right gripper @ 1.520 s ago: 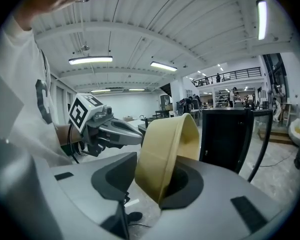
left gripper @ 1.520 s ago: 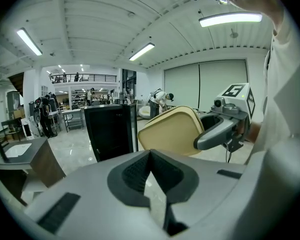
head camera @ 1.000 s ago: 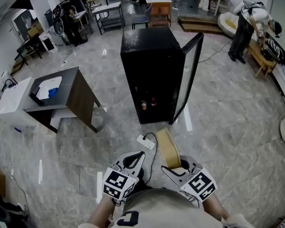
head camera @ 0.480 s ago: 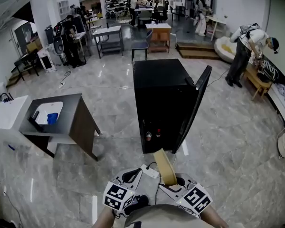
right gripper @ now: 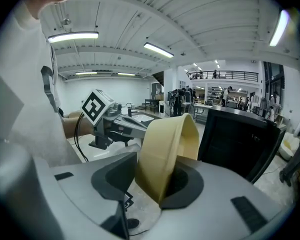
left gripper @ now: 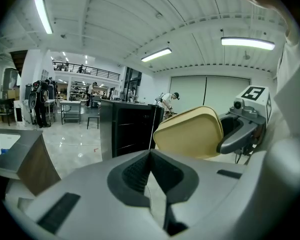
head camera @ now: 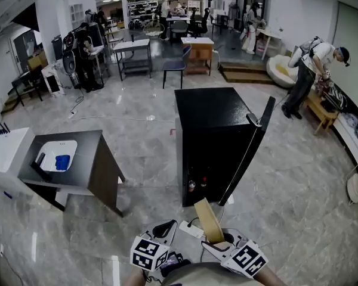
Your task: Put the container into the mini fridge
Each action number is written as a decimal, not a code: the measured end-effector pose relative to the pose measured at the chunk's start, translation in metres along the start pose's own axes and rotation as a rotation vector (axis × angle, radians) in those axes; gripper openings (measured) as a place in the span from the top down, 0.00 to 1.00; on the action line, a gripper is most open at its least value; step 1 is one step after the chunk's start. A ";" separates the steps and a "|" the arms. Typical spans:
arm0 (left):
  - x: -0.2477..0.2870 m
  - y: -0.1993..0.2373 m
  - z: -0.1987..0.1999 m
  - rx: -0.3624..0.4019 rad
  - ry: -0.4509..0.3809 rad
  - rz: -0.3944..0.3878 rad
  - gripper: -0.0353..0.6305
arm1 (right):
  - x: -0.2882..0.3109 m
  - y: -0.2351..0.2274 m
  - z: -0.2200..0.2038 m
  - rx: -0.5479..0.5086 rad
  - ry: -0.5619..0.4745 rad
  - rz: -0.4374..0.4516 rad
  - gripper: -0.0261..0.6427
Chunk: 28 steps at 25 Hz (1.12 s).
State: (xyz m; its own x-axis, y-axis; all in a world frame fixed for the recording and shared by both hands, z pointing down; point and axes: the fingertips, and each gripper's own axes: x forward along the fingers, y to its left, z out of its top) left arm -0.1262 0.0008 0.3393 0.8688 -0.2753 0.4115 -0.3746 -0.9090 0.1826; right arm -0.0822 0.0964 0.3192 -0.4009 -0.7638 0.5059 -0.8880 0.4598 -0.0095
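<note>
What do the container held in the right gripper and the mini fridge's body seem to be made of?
Container: likely plastic, pale yellow-beige with a smooth matte finish; the wall is thin, the rim softly rounded, and there is no glare. Mini fridge: probably painted metal, black and low-sheen, with flat, sharp-edged panels, though the look leaves this open.

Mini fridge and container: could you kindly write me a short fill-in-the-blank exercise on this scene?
The mini fridge has its door standing ____.
The right tool is shut on the ____.
The left tool holds ____.
Missing words: open; container; nothing.
</note>
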 end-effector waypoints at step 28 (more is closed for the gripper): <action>0.091 0.016 0.051 -0.027 -0.026 0.243 0.86 | 0.017 -0.127 -0.021 -0.242 0.047 0.154 0.73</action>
State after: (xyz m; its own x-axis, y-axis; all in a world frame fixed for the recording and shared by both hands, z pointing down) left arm -0.0366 -0.0549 0.3347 0.7599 -0.4936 0.4230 -0.5822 -0.8062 0.1051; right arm 0.0290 0.0346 0.3470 -0.5108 -0.6571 0.5543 -0.7356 0.6678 0.1138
